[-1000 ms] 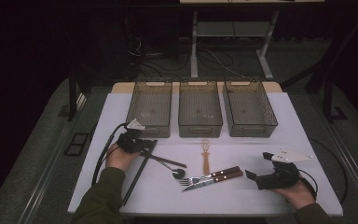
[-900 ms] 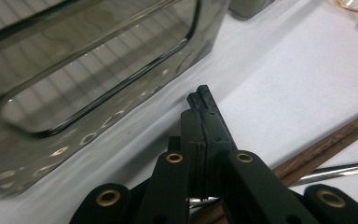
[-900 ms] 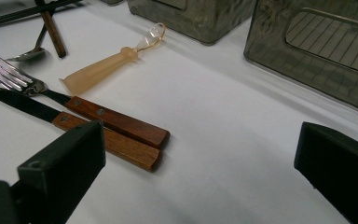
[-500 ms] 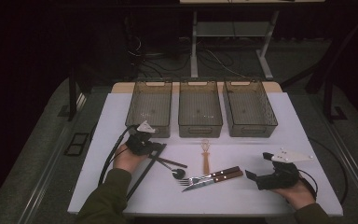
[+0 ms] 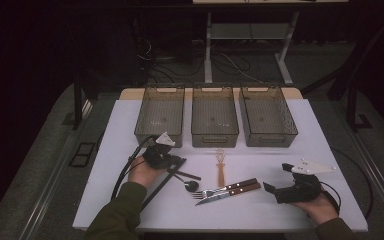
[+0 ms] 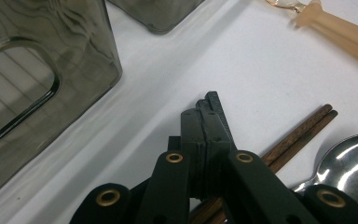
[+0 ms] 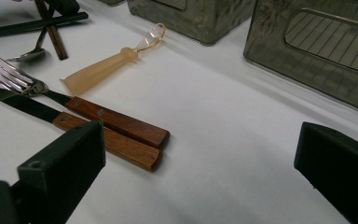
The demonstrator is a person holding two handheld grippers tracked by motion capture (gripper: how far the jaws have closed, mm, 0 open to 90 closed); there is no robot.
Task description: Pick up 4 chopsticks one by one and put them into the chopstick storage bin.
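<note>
**Dark wooden chopsticks under closed left jaws**

Dark wooden chopsticks (image 6: 303,128) lie on the white worktop (image 5: 130,135), passing beneath the left gripper (image 5: 172,161) and emerging just to the right of its jaws in the left gripper view. Whether the jaws touch the chopsticks cannot be told. The left jaws are pressed flat together, nothing visible between them. A metal spoon (image 6: 349,163) bowl sits just right of the chopsticks, further from the jaws. A smoky translucent bin (image 6: 37,84) stands ahead and to the left of the left jaws; a pale plastic-handled utensil (image 6: 340,30) lies ahead and to the right, well apart.

The right gripper (image 5: 280,190) rests low on the worktop in the person's right hand. Its jaws stand wide apart with only bare worktop between them. Just ahead of its left jaw lie a fork (image 7: 98,114) and a knife (image 7: 74,126), side by side, both with brown riveted wooden handles. Two more bins stand ahead and to the right of the right jaws.
</note>
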